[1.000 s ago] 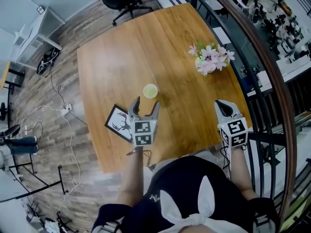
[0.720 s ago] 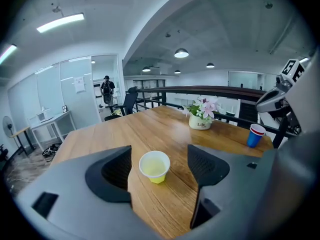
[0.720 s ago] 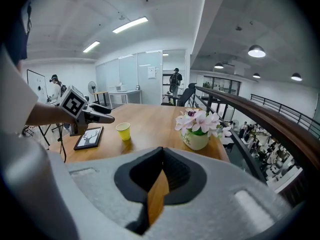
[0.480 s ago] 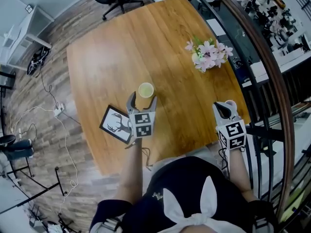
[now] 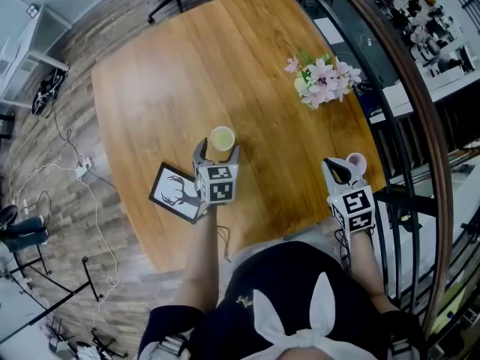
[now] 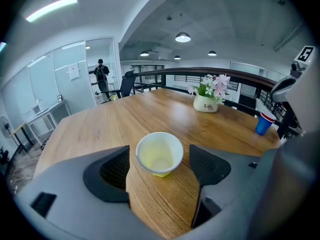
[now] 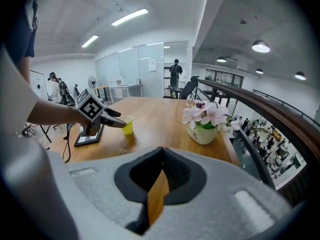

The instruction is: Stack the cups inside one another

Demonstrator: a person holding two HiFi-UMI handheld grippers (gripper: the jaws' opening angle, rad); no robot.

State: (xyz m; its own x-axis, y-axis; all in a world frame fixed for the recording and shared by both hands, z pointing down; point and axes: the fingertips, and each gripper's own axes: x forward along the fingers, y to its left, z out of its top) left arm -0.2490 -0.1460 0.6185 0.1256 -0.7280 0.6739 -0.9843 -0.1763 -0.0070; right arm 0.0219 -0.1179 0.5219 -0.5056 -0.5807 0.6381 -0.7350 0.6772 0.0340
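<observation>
Left gripper (image 5: 217, 154) jaws just been opening, now wide apart, straddling upright yellow cup (image 6: 159, 153) on desk (image 6: 115, 124), pads clear of it. Right gripper (image 7: 161, 159) closed, empty, farther off.

yellow cup (image 6: 159, 154), paler inside; table (image 6: 100, 129) warm brown with darker grain lines; blue cup (image 6: 263, 124) with a red rim; flowers (image 6: 215, 85) pink and white in a white pot (image 6: 206, 104); left gripper (image 6: 159, 150) grey, its pads (image 6: 112, 171) black, its marker cube (image 5: 216, 184) black-and-white squares.
</observation>
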